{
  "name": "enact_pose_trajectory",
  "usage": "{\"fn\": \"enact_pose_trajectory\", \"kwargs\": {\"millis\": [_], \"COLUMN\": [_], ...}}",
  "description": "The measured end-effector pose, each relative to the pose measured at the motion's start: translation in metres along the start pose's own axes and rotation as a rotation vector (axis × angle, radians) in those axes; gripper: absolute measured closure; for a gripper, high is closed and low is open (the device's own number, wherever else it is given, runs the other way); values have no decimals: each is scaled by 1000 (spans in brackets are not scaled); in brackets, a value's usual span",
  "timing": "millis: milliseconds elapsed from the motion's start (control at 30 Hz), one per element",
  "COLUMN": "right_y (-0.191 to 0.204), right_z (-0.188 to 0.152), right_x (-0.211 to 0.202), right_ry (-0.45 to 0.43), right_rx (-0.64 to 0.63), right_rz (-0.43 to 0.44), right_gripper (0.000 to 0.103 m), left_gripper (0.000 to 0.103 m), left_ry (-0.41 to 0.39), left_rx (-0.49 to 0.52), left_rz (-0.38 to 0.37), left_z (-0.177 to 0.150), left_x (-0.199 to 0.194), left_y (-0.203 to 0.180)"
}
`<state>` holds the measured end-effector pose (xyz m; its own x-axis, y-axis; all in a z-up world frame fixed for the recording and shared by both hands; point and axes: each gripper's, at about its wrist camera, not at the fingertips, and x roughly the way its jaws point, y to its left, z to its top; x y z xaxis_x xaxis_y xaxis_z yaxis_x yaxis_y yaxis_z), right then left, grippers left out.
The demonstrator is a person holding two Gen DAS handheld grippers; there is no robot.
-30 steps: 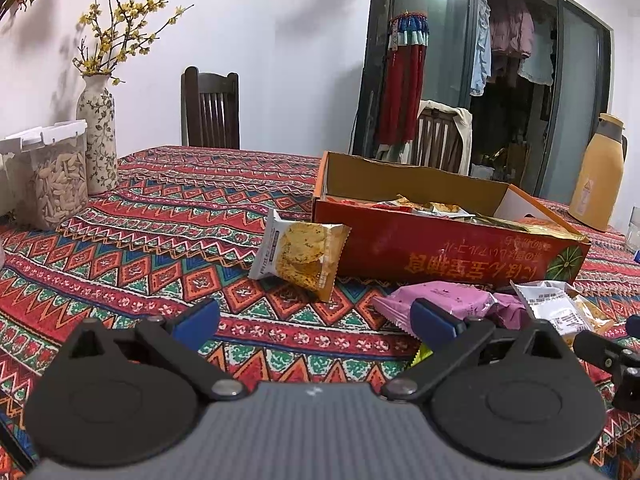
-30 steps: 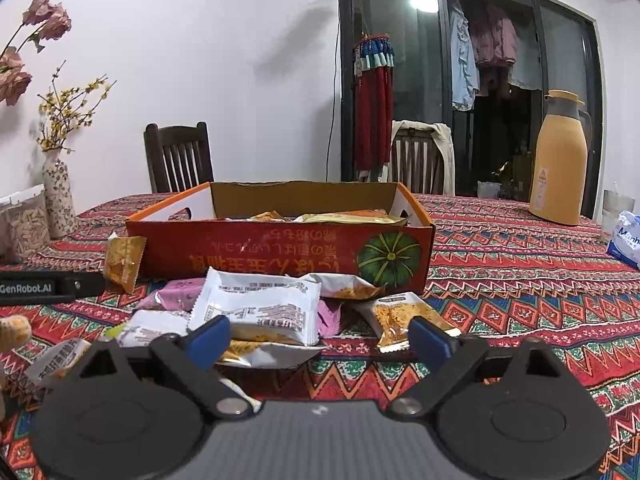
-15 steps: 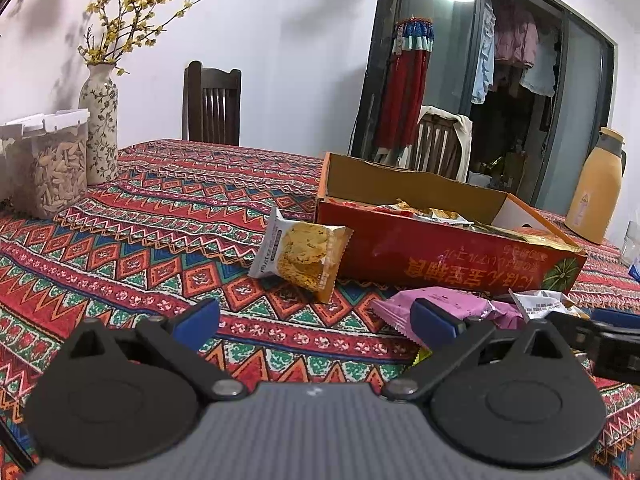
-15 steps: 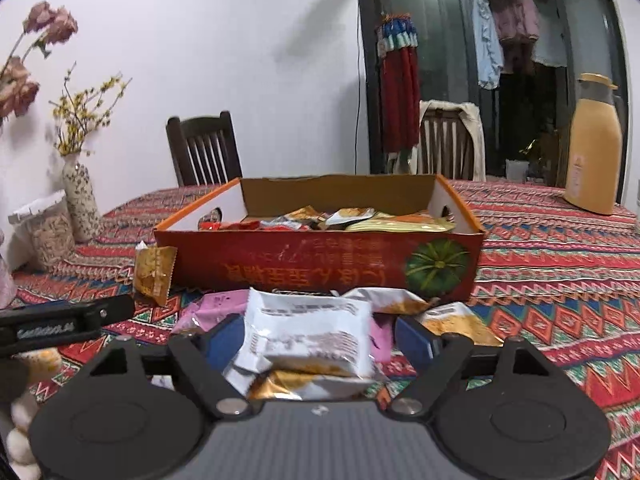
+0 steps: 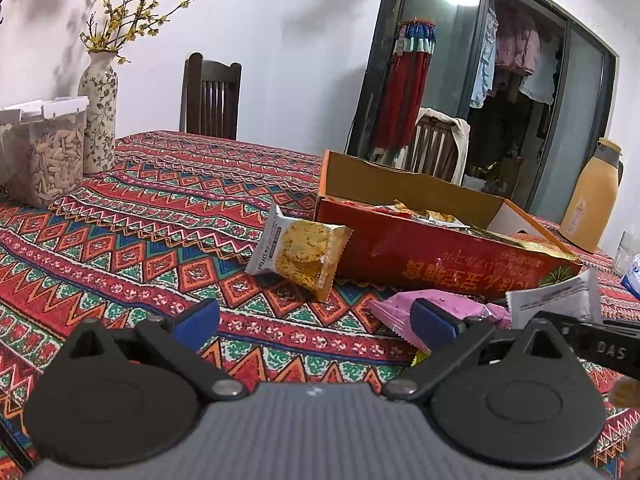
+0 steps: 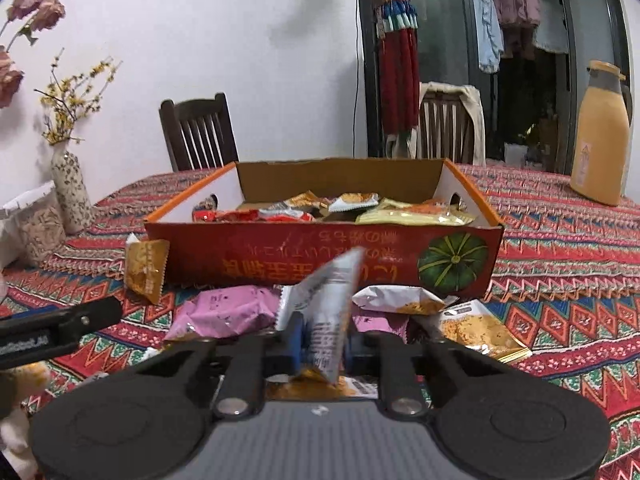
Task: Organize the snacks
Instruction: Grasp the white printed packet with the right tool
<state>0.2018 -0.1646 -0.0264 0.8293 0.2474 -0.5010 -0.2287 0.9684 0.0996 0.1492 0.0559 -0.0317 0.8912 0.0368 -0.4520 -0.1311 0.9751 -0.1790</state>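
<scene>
Two low tabletop views, close, sharing the box (image 5: 432,256) (image 6: 320,256)

The white packet (image 6: 329,312) pinched in the right claw (image 6: 322,350) is motion-blurred, its print unreadable. A blue-white pack (image 5: 631,276) at the tabletop's right edge is cut off.

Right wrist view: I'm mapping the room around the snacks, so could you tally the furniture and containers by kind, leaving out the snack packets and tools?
Chairs: 2
Cardboard box: 1
Vase: 1
Clear lidded container: 1
Yellow jug: 1
Total: 6
</scene>
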Motion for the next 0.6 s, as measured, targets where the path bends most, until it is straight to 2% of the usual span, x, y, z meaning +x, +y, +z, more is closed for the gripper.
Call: {"fn": "enact_pose_trajectory", "kwargs": {"millis": [233, 367, 467, 600], "right_y": [-3, -10, -16, -19], "right_z": [-1, -1, -8, -17], "right_x": [-36, -56, -69, -78], "right_ry": [-118, -161, -175, -167], "right_rx": [22, 47, 59, 68], "right_rz": [-14, -18, -12, 8], "right_gripper": [91, 91, 91, 91], "left_gripper": [0, 0, 0, 0], "left_ry": [7, 45, 62, 62], "left_rx": [0, -17, -24, 47], "left_rz": [15, 35, 9, -12], "left_z": [0, 3, 2, 0], "left_x": [1, -2, -16, -38], "left_y": [-1, 3, 7, 1]}}
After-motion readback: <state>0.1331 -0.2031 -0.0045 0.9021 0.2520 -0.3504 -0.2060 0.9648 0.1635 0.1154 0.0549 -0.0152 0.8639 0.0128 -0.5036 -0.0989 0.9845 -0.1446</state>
